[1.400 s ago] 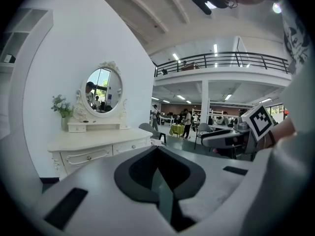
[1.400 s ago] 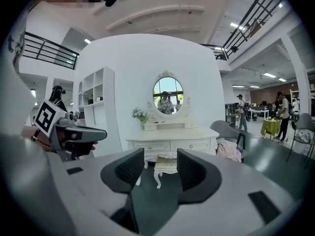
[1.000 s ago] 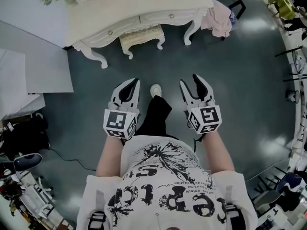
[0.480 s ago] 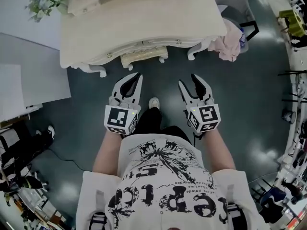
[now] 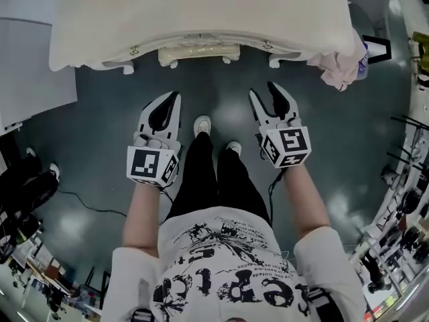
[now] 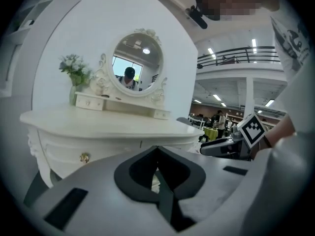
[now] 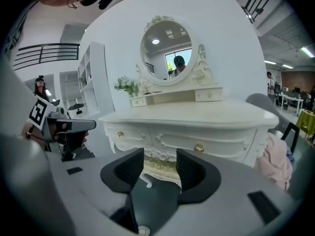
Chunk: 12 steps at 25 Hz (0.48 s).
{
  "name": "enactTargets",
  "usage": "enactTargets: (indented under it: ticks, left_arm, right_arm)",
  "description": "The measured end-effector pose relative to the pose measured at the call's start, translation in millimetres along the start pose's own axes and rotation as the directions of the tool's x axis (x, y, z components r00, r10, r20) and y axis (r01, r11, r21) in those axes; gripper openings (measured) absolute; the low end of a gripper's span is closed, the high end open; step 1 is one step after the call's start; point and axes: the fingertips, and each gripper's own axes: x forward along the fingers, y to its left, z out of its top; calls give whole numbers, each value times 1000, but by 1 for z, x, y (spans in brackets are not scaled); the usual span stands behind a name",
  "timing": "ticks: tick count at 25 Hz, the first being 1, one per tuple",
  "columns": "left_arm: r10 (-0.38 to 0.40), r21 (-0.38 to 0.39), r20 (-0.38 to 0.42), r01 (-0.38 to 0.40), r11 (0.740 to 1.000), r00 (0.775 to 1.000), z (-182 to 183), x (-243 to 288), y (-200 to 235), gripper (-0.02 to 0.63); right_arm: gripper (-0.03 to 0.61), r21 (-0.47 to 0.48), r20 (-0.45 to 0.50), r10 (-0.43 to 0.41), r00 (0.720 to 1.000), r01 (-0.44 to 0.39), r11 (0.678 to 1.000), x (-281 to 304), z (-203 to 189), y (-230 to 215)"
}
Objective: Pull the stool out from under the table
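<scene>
The cream stool (image 5: 198,51) stands tucked under the white dressing table (image 5: 201,12), with only its front edge and legs showing. Both grippers hang in the air in front of the table, a short way back from it and touching nothing. My left gripper (image 5: 176,96) is shut, its tips meeting with nothing between them (image 6: 156,150). My right gripper (image 5: 263,92) is open and empty. In the right gripper view the stool's ornate front (image 7: 160,167) shows through the gap between the jaws, below the table's drawers (image 7: 197,141).
An oval mirror (image 7: 167,48) and a vase of flowers (image 6: 74,69) stand on the table. A pink cloth (image 5: 338,69) hangs on a chair at the table's right end. The person's feet (image 5: 201,123) are between the grippers. A cable (image 5: 80,205) lies on the dark floor at the left.
The person has walked toward the table, so the table and stool lie much closer to both grippers. The grippers keep the same pose, with no change in their jaws.
</scene>
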Motion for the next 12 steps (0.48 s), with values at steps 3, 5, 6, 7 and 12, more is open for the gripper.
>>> enactTargets:
  ticks: [3,5,6,7,12]
  left_arm:
    - [56,-45,-16,-56,997,998,-51,7,7,16]
    - [63,-58,-35,-65,996,997,-89,12,7,17]
    - [57,-54,-43,-59,997,997,-107,15,6,17]
    - [50,-46,-48,-53,998,998,-125,18,6,17]
    - [56,-51,-58,-59,997,997,-208,37,17,17]
  right_arm:
    - [207,-9,-29,33,999,-33,999,32,-42,-6]
    - [207,-22,-62,54,997,-55,998,51,-79,-6]
    - [207,-28,-76,61,995,-63,998,60,-98,-6]
    - [207,-33,-88,64,994,-67,997,69,-117,-7]
    - [207,-46,-115,11,993,-16,999,117,-204,-29]
